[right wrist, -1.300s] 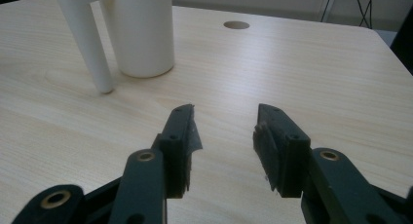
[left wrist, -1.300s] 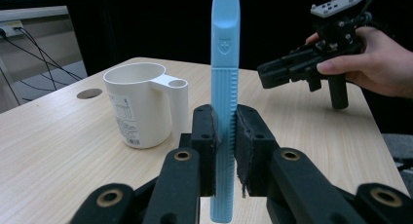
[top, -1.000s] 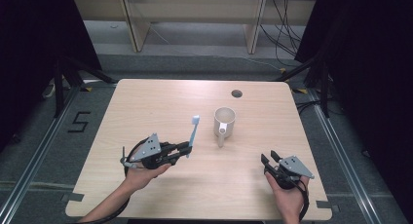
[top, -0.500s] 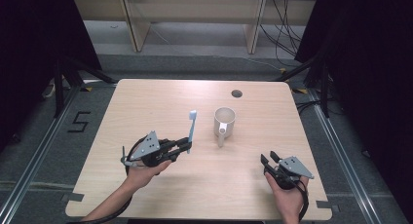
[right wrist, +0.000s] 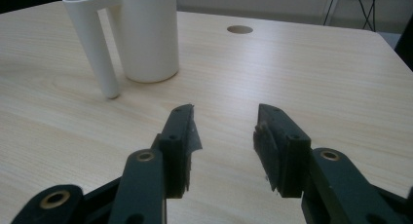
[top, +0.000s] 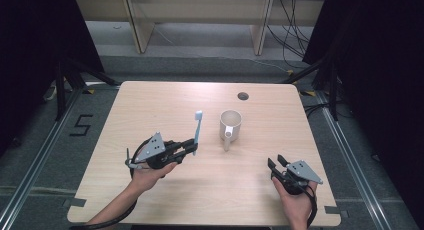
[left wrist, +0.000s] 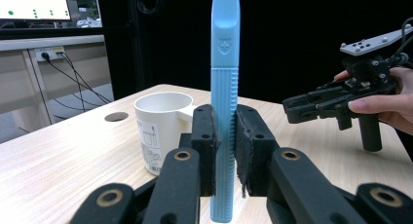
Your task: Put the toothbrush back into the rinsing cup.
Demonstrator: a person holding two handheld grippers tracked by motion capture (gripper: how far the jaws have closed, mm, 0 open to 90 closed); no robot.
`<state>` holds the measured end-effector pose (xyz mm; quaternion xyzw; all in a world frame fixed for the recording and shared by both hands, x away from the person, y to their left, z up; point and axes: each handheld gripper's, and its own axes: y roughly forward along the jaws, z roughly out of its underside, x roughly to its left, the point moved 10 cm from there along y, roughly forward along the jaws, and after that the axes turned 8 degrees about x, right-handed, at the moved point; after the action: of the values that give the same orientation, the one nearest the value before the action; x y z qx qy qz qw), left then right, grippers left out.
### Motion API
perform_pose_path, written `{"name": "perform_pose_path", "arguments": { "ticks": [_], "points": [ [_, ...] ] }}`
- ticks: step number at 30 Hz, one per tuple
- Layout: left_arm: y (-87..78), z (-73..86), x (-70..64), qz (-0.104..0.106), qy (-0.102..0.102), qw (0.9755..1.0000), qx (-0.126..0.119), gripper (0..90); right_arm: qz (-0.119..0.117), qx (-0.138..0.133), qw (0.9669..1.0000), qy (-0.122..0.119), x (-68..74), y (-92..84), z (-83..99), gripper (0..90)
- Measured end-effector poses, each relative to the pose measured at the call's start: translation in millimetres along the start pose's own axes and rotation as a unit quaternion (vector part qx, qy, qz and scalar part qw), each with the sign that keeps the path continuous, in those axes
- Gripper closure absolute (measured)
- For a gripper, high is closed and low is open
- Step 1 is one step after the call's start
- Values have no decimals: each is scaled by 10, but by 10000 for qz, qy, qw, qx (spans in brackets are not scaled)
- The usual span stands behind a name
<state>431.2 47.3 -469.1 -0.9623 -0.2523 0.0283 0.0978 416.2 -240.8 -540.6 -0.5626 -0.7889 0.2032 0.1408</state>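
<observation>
A light blue toothbrush (top: 197, 131) stands upright in my left gripper (top: 190, 146), which is shut on its ribbed handle (left wrist: 224, 136) above the table's left half. A white mug (top: 230, 125) stands upright near the table's middle, its handle toward the person; it sits just right of the toothbrush and also shows in both gripper views (left wrist: 160, 129) (right wrist: 134, 34). My right gripper (top: 276, 162) rests low near the front right of the table, open, with nothing between its fingers (right wrist: 182, 136). It appears off to the right in the left gripper view (left wrist: 311, 104).
The light wooden table (top: 150, 105) has a round cable hole (top: 243, 96) behind the mug. Dark stands and cables flank the table on the floor, and a wooden shelf unit (top: 200, 20) stands beyond its far edge.
My left gripper has drawn slightly back and left with the toothbrush, which now stands more upright. The right gripper and mug have not moved.
</observation>
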Motion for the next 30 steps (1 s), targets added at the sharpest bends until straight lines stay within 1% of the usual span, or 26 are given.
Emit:
{"name": "perform_pose_path", "arguments": {
  "ticks": [1,3,4,5,7,8,9,10,11,12,13,14,15,16,17,18,19,21,23,24,25,26,27,28,29,30],
  "points": [
    [5,-5,1,-13,6,10000,-10,789,-108,-41,9999,45,35,12,-13,586],
    [8,-8,1,-19,8,10000,-10,789,-74,0,9999,88,44,-2,-12,586],
    [13,-13,-3,-13,26,10000,-18,789,-94,-62,9999,29,65,-3,-37,585],
    [15,-12,-8,-12,13,10000,-14,789,-125,-25,9999,112,90,-18,-38,585],
    [18,-10,-11,-19,15,10000,-12,789,-133,-105,9998,73,124,-25,-73,583],
    [26,-9,-21,-20,11,10000,-27,789,-130,-50,9999,7,138,-43,-80,582],
    [26,-2,-20,-29,33,10000,-3,789,-208,-80,9997,64,181,-45,-98,581],
    [30,2,-23,-32,14,10000,-3,789,-205,-157,9997,-57,191,-43,-130,581],
    [39,0,-31,-23,-41,10000,-34,789,-399,-156,9991,50,264,-40,-146,581],
    [45,5,-28,-29,-35,10000,-26,789,-330,-112,9994,60,281,-59,-155,580],
    [45,5,-28,-29,-35,10000,-26,789,-330,-112,9994,60,281,-59,-155,580],
    [58,9,-29,-35,-44,10000,-16,789,-468,-233,9986,-50,364,-57,-221,579],
    [58,9,-29,-35,-44,10000,-16,789,-468,-233,9986,-50,364,-57,-221,579],
    [72,12,-29,-48,-33,10000,3,789,-518,-279,9983,-56,445,-75,-282,575],
    [72,12,-29,-48,-33,10000,3,789,-518,-279,9983,-56,445,-75,-282,575],
    [79,14,-29,-57,-30,10000,13,789,-569,-303,9979,-42,493,-84,-311,574],
    [86,13,-30,-61,-25,10000,12,789,-709,-380,9967,-102,587,-92,-370,570],
    [98,11,-34,-82,-50,10000,1,789,-679,-407,9967,-163,602,-107,-396,570],
    [107,8,-39,-95,-52,9999,-4,789,-744,-436,9961,-195,673,-120,-441,567],
    [111,7,-37,-104,-40,9999,-8,789,-823,-501,9952,-180,713,-121,-468,566],
    [116,8,-37,-111,-39,9999,-7,789,-812,-421,9958,-87,741,-137,-465,566],
    [129,13,-36,-121,-29,9999,7,789,-904,-486,9946,-158,795,-139,-515,565],
    [129,13,-36,-121,-29,9999,7,789,-904,-486,9946,-158,795,-139,-515,565],
    [137,16,-37,-129,-32,9999,12,789,-1005,-558,9933,-153,865,-144,-570,564],
    [157,21,-42,-138,-48,9999,17,789,-1030,-527,9931,-205,893,-154,-588,564],
    [169,21,-44,-138,-32,9999,10,789,-1081,-627,9920,-201,930,-153,-632,564]
  ]
}}
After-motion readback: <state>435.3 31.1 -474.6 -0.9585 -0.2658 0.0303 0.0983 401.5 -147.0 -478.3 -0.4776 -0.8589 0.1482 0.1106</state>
